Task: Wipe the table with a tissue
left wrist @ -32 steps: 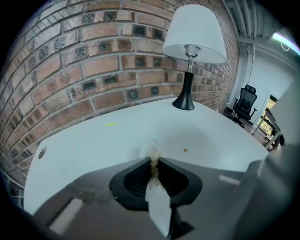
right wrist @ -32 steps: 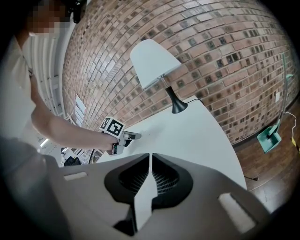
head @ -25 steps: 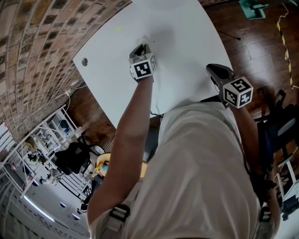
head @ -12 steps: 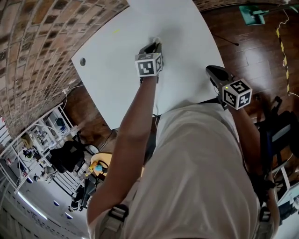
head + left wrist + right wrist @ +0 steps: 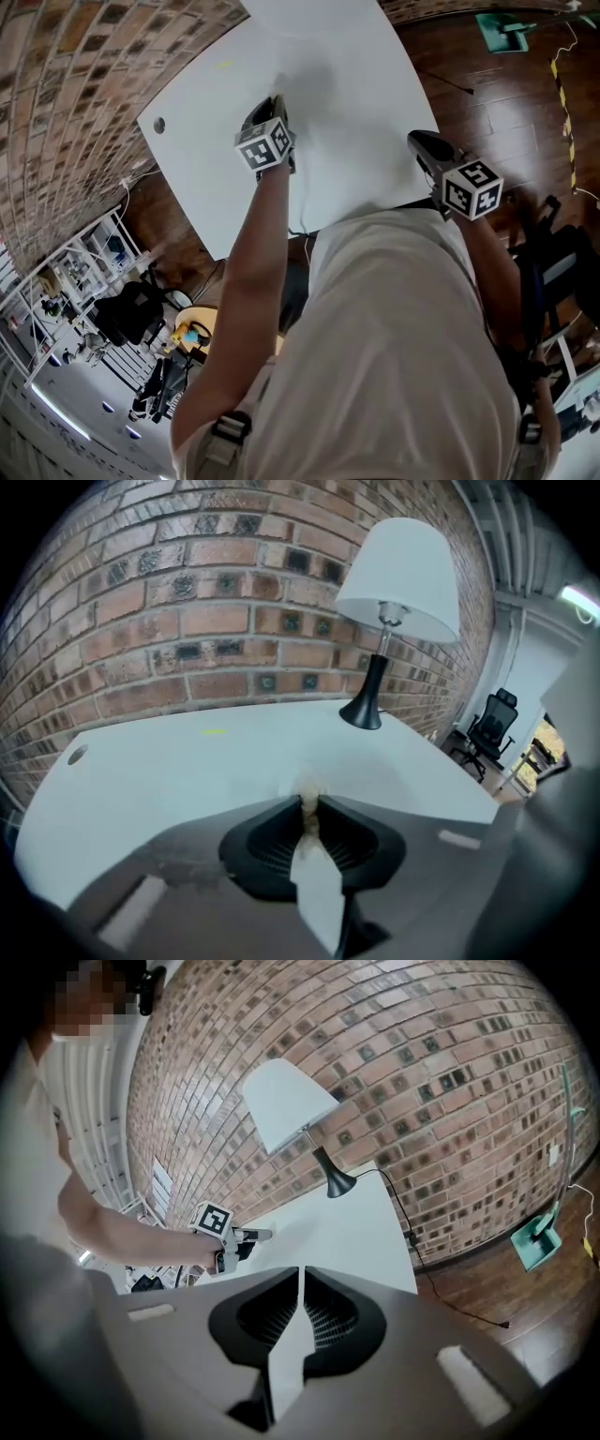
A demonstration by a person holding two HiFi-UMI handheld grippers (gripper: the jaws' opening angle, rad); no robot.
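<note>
It looked like an office or studio workroom. An exposed brick wall (image 5: 187,621) ran behind a wide white bench (image 5: 169,771) that carried a white-shaded table lamp (image 5: 398,583). A black swivel office chair (image 5: 492,728) stood beyond it. The floor (image 5: 506,103) was dark wood planks, and white shelving (image 5: 56,309) crowded with gear stood nearby.
</note>
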